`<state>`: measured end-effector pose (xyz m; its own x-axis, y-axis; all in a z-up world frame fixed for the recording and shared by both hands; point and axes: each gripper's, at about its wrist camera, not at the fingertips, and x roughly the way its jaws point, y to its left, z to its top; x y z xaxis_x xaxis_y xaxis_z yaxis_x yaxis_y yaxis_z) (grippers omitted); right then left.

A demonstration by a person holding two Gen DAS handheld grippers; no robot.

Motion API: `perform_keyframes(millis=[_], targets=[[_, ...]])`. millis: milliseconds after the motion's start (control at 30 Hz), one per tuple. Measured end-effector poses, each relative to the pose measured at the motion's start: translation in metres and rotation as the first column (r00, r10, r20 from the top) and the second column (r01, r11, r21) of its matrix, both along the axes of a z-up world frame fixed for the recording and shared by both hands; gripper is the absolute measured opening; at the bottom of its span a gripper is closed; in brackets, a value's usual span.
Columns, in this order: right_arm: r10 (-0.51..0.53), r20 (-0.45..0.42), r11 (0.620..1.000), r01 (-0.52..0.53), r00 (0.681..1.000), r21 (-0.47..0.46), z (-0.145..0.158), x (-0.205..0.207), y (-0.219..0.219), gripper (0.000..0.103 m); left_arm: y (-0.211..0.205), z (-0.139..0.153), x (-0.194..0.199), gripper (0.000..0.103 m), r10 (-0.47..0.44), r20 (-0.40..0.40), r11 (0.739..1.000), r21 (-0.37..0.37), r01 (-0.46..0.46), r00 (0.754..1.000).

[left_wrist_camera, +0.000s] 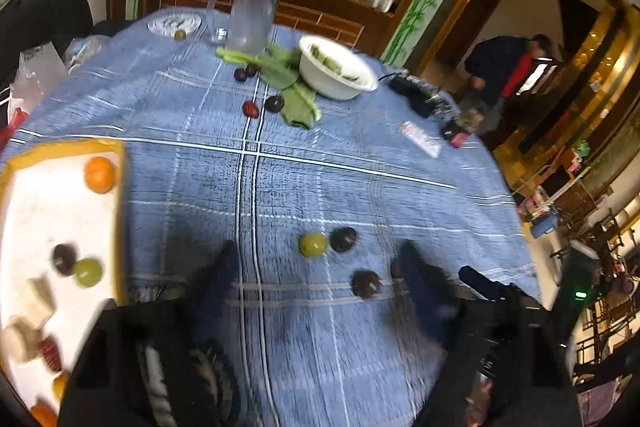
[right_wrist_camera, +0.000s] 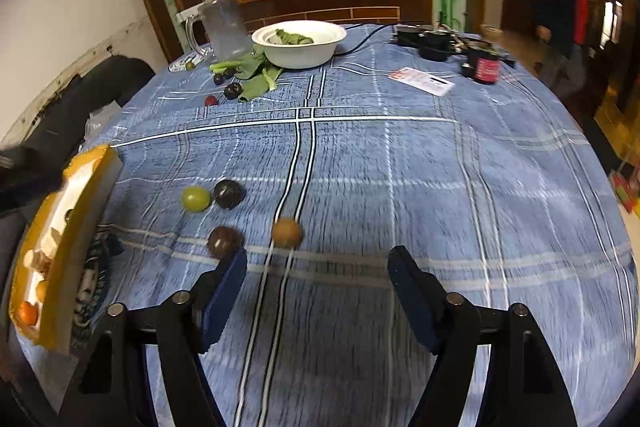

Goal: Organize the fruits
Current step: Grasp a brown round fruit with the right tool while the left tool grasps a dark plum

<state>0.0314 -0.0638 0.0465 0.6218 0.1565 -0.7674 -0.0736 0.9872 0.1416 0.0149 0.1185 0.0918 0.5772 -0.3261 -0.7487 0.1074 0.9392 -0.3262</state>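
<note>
Woven blue cloth tablecloth, glossy white bowl, clear glass jug, smooth-skinned green fruit

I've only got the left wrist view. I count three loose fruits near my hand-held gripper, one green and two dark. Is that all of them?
Observer: No. The right wrist view shows a fourth, a tan fruit, on the dark double stripe beside those three.
Operator: Is the right hand-held gripper holding anything?
Observer: No. The right hand-held gripper is open and empty, and the tan fruit lies just ahead of its gap.
Operator: Anything close to its fingers?
Observer: One dark fruit lies right at the fingertip nearer the tray. I cannot tell whether they touch.
</note>
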Motion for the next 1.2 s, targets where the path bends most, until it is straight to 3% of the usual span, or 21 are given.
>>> perform_keyframes(millis=[33,267,433,500,600,667,733,833,933,1000,1033,1100,1200], targets=[[0.005,-0.007,1.0,-0.005,1.0,-0.004,-0.004,0.006,0.002,0.065,-0.005,-0.009,0.007,0.052,-0.002,-0.022,1.0,0.002,0.002,1.0],[0.057,-0.027,0.997,-0.056,0.998,0.043,-0.026,0.028,0.01,0.063,-0.042,-0.044,0.047,0.051,-0.059,-0.078,0.998,-0.011,0.059,0.995],[0.092,-0.019,0.995,-0.091,0.996,0.036,-0.03,0.028,0.016,0.059,-0.075,-0.057,0.055,0.051,-0.154,-0.066,0.976,0.148,0.163,0.986],[0.091,-0.017,0.995,-0.09,0.996,0.04,-0.03,0.029,0.015,0.051,-0.082,-0.061,0.055,0.05,-0.186,-0.046,0.961,0.197,0.192,0.981],[0.088,-0.016,0.995,-0.087,0.996,0.049,-0.03,0.027,0.011,0.043,-0.087,-0.064,0.053,0.036,-0.231,-0.025,0.935,0.271,0.229,0.973],[0.087,-0.016,0.995,-0.086,0.996,0.056,-0.03,0.027,0.01,0.043,-0.086,-0.065,0.054,0.034,-0.244,-0.018,0.936,0.257,0.24,0.97],[0.089,-0.014,0.995,-0.088,0.996,0.048,-0.03,0.027,0.011,0.043,-0.084,-0.066,0.055,0.034,-0.242,-0.009,0.937,0.258,0.236,0.97],[0.092,-0.013,0.995,-0.092,0.996,0.037,-0.03,0.026,0.014,0.043,-0.08,-0.07,0.056,0.052,-0.232,-0.001,0.943,0.246,0.225,0.973],[0.095,-0.012,0.995,-0.094,0.995,0.025,-0.03,0.027,0.016,0.044,-0.08,-0.071,0.057,0.053,-0.233,-0.009,0.938,0.26,0.227,0.972],[0.097,-0.012,0.995,-0.097,0.995,0.018,-0.03,0.027,0.017,0.044,-0.083,-0.069,0.053,0.036,-0.244,0.004,0.932,0.278,0.234,0.97],[0.103,-0.011,0.995,-0.103,0.995,0.015,-0.03,0.027,0.018,0.042,-0.085,-0.065,0.05,0.017,-0.257,0.016,0.93,0.276,0.242,0.966],[0.122,-0.008,0.992,-0.121,0.993,0.018,-0.03,0.026,0.02,0.028,-0.085,-0.062,0.047,0.014,-0.261,0.025,0.932,0.268,0.245,0.965],[0.127,0.013,0.992,-0.127,0.992,-0.012,-0.027,0.021,0.025,0.023,-0.078,-0.06,0.046,0.014,-0.232,0.042,0.943,0.253,0.215,0.972]])
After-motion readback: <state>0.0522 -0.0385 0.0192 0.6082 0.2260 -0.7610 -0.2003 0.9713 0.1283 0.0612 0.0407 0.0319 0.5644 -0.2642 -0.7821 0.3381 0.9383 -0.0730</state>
